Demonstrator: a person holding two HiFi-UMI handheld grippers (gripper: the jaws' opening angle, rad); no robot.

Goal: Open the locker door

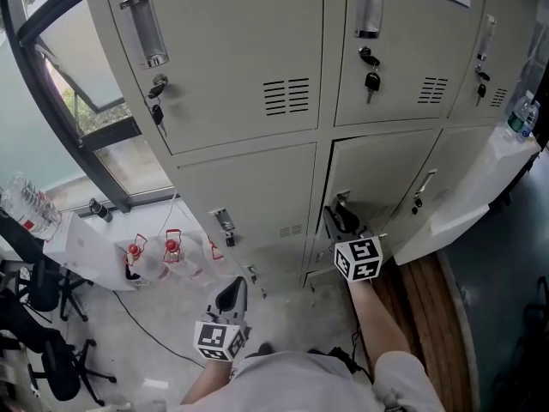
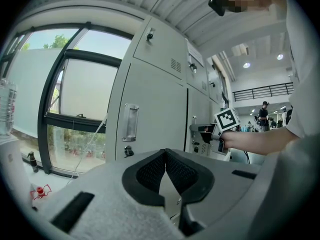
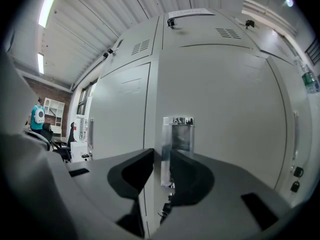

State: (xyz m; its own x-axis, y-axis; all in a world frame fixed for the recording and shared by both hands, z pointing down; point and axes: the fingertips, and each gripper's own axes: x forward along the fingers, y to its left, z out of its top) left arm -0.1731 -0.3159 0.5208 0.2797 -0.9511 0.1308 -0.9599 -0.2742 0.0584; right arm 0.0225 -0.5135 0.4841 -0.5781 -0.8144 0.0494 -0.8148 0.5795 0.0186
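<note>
The lower middle locker door (image 1: 377, 174) is pale grey with an upright metal handle (image 3: 176, 144) at its left edge. My right gripper (image 1: 345, 221) is at that handle. In the right gripper view the handle's left edge stands between the jaws of the right gripper (image 3: 161, 156). The right fingertip (image 3: 176, 159) overlaps the handle, and a narrow strip of door shows beside the left fingertip (image 3: 148, 156). My left gripper (image 1: 232, 299) hangs lower, in front of the lower left locker door (image 2: 150, 114). Its pads (image 2: 150, 171) meet with nothing between them.
The upper lockers (image 1: 257, 50) carry keys in their locks. A pale door panel (image 1: 480, 187) stands swung out at the right. Red-capped bottles (image 1: 171, 249) sit on the floor by the window frame (image 1: 77, 136). Office chairs (image 1: 43, 290) stand at the left.
</note>
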